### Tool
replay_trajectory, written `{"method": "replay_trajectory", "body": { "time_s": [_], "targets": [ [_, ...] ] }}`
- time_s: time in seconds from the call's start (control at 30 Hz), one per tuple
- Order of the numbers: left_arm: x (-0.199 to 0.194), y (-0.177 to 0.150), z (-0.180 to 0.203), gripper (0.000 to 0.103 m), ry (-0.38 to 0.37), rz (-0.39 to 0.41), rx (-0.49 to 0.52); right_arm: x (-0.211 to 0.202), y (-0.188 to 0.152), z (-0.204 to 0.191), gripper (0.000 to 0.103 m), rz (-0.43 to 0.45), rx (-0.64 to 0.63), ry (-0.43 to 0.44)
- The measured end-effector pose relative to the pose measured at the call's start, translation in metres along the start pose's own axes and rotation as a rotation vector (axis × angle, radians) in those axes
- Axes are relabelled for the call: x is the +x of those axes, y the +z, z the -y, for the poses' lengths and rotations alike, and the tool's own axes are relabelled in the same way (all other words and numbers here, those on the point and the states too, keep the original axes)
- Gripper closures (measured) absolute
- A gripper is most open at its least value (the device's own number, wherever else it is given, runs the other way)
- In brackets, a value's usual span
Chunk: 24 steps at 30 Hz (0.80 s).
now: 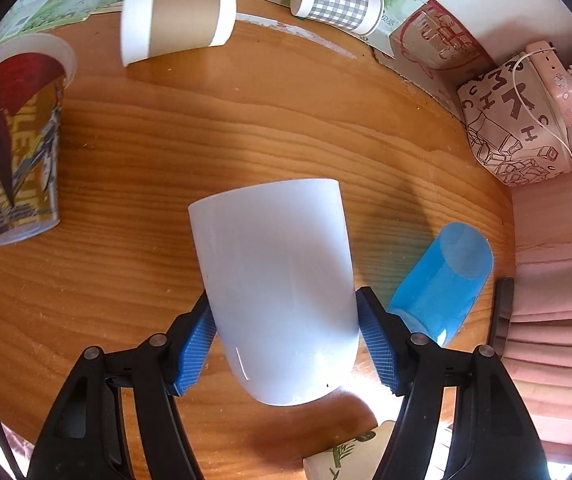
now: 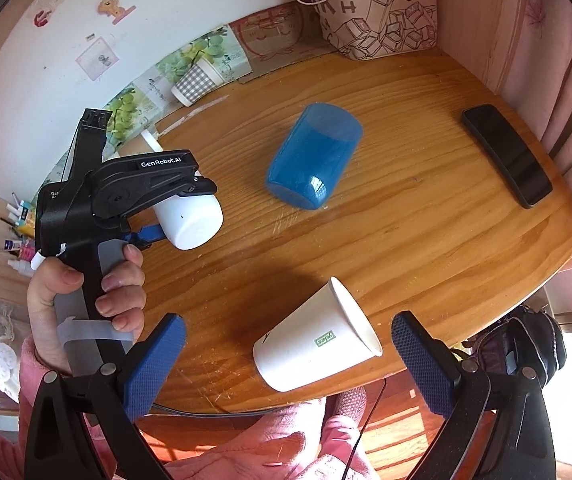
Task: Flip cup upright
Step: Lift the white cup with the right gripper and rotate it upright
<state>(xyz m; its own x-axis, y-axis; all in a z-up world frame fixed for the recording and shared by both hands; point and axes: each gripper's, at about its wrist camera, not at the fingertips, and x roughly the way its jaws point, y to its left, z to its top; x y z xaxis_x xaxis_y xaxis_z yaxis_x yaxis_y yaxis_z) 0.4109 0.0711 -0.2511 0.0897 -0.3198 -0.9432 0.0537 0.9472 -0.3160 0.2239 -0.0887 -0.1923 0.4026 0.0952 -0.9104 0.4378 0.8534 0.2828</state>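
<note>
My left gripper (image 1: 286, 344) is shut on a plain white cup (image 1: 282, 292) and holds it on its side above the wooden table (image 1: 166, 168), rounded base toward the camera. The same cup (image 2: 192, 220) shows in the right wrist view in the left gripper (image 2: 166, 208), base facing right. A blue cup (image 2: 313, 156) lies on its side mid-table; it also shows in the left wrist view (image 1: 441, 280). My right gripper (image 2: 286, 356) is open around a white paper cup (image 2: 313, 344) lying on its side at the table's front edge.
A brown-sleeved cup (image 1: 178, 20), a checked cup (image 1: 337, 4) and a printed cup (image 1: 18, 140) lie on their sides at the back and left. A black phone (image 2: 505, 152) lies at the right. A patterned bag (image 2: 373, 12) stands at the back corner.
</note>
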Motion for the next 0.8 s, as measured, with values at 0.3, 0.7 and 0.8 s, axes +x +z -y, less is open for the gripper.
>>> {"method": "replay_trajectory", "body": {
  "time_s": [0.3,0.7,0.8],
  "targets": [
    [-0.033,-0.054,-0.024,0.032,0.026,0.036,-0.008,-0.024,-0.036,0.004,0.000,0.026,-0.049,0.068],
    [-0.053,-0.114,-0.041,0.031,0.060,0.000,0.058,-0.035,-0.067,0.009,0.000,0.040,-0.041,0.171],
    [-0.052,-0.123,-0.041,0.031,0.079,-0.013,0.080,-0.033,-0.071,0.012,0.000,0.034,-0.020,0.198]
  ]
}}
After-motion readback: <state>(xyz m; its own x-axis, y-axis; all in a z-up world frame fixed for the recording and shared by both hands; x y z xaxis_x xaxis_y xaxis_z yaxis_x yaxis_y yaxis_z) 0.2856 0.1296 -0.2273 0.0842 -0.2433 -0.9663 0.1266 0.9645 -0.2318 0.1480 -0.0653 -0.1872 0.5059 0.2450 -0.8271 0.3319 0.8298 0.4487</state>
